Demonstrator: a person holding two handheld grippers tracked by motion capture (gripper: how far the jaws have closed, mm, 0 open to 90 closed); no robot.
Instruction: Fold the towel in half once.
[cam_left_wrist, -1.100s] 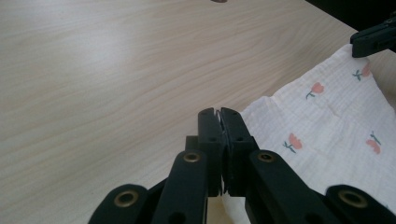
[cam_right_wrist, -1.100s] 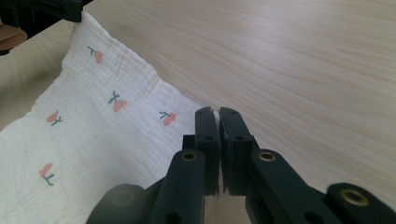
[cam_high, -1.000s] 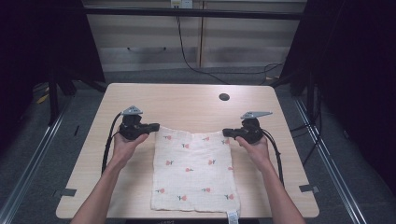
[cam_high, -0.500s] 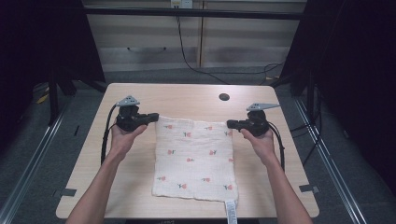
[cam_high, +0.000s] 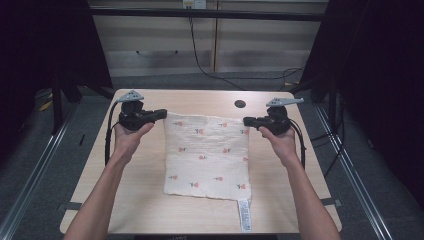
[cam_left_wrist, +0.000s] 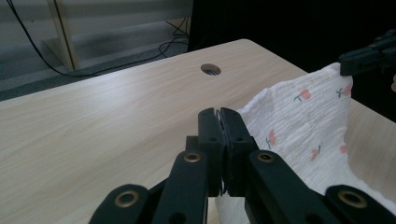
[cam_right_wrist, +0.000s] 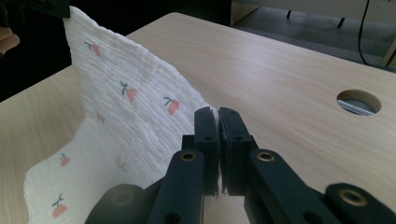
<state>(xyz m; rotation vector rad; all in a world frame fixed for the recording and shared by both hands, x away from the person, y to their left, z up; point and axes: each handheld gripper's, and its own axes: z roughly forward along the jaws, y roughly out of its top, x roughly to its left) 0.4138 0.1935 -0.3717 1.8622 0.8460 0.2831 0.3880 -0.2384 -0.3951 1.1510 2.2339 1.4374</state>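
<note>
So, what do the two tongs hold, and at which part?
The cloth: left tongs pinch its far left corner, right tongs its far right corner.

Light wooden table with a round cable hole (far edge), black cables beyond.

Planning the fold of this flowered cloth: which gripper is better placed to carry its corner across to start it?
Neither clearly. The left gripper and the right gripper each pinch a far corner of the cloth, mirrored and lifted alike. Its near edge rests on the table.
</note>
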